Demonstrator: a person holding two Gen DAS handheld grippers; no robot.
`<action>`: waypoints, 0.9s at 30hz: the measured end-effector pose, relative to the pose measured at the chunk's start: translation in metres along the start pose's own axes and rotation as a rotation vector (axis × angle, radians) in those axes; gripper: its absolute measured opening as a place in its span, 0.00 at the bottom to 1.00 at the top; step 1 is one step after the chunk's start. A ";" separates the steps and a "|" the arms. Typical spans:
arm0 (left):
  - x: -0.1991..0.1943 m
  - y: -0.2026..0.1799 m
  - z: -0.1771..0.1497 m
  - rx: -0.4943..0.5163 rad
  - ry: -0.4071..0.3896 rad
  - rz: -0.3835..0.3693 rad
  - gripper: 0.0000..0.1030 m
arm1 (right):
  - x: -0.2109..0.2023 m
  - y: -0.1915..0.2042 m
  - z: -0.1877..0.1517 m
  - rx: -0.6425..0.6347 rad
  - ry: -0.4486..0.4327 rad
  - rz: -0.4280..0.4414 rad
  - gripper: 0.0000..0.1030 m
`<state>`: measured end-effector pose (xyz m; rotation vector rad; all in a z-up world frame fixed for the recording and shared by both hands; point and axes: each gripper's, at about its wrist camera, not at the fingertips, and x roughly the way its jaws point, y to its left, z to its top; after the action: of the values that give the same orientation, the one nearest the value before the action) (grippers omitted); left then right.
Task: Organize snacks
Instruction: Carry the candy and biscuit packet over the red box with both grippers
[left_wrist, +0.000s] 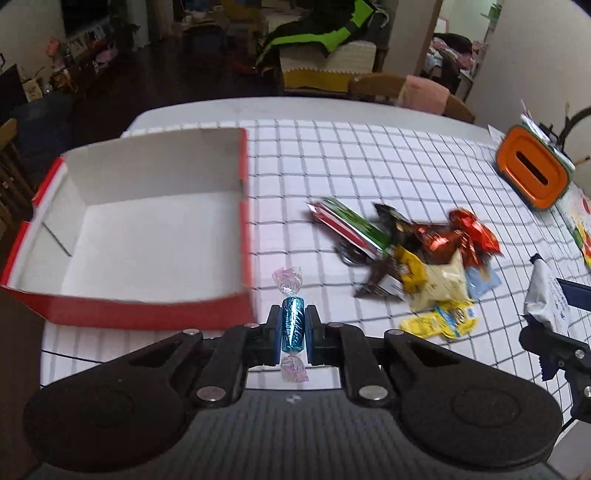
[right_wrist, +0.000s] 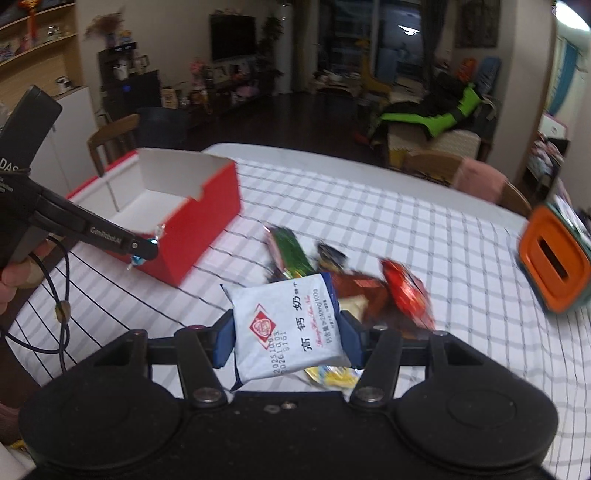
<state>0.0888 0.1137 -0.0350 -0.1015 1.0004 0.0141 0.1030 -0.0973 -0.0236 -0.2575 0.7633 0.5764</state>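
Note:
My left gripper (left_wrist: 293, 330) is shut on a blue foil candy (left_wrist: 293, 325) with clear twisted ends, held above the table just right of the red box's near corner. The red box (left_wrist: 147, 236) stands open with a white, bare inside. My right gripper (right_wrist: 286, 332) is shut on a white milk snack packet (right_wrist: 286, 328) with red and blue print, lifted above the snack pile (right_wrist: 351, 288). In the left wrist view the pile (left_wrist: 413, 254) of green, brown, red and yellow wrappers lies right of the box. The left gripper (right_wrist: 142, 251) with the candy shows at the left of the right wrist view, beside the box (right_wrist: 192, 236).
A white cloth with a black grid (left_wrist: 369, 166) covers the table. An orange-lidded container (left_wrist: 532, 173) stands at the far right edge. Wooden chairs (left_wrist: 373, 86) stand behind the table. A hand (right_wrist: 14, 273) and a dangling cord (right_wrist: 62, 306) are at the left.

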 end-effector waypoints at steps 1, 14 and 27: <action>-0.002 0.008 0.003 -0.004 -0.002 0.001 0.12 | 0.004 0.007 0.008 -0.007 -0.001 0.009 0.55; -0.002 0.119 0.049 -0.023 -0.026 0.058 0.12 | 0.084 0.099 0.092 -0.107 0.017 0.067 0.55; 0.037 0.197 0.074 -0.014 0.056 0.111 0.12 | 0.182 0.156 0.131 -0.140 0.141 0.064 0.55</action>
<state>0.1595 0.3154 -0.0423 -0.0596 1.0612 0.1200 0.1939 0.1568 -0.0636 -0.4071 0.8708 0.6780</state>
